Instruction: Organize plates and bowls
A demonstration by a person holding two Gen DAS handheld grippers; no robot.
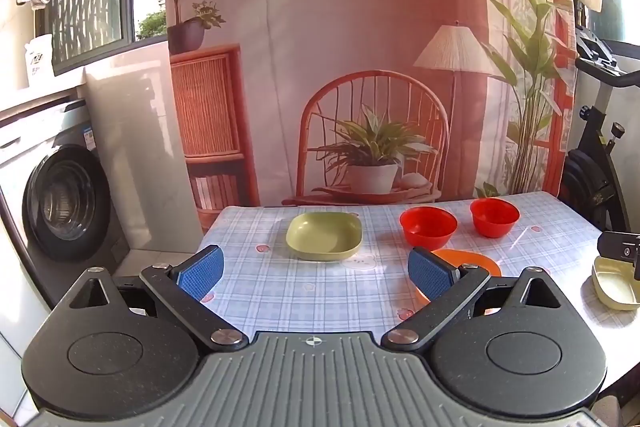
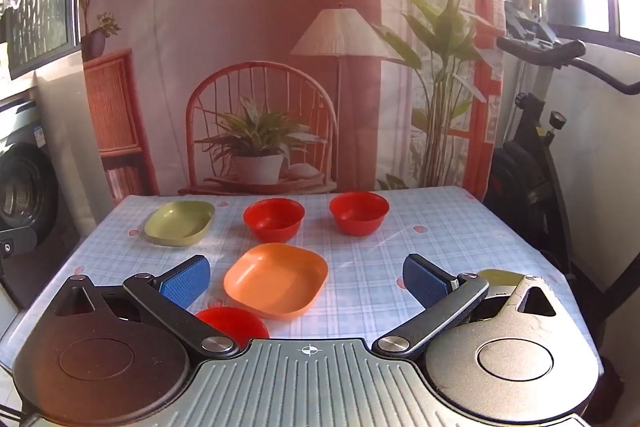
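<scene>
Orange plate [image 2: 276, 279] between right hand-held gripper [image 2: 306, 281] fingers.

I see a pale blue plaid cloth on the desk [image 2: 440, 227], three red bowls [image 2: 273, 219], an orange plate [image 2: 276, 279], and olive-green plates [image 2: 179, 223].

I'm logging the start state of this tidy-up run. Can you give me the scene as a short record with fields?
surface: table with blue plaid cloth
red bowls: two at the far side, a third near the left finger
orange plate: centre
green plates: one far left, another by the table's right edge
stacking: none, each dish sits apart
left gripper: open, empty
right gripper: open, empty
</scene>
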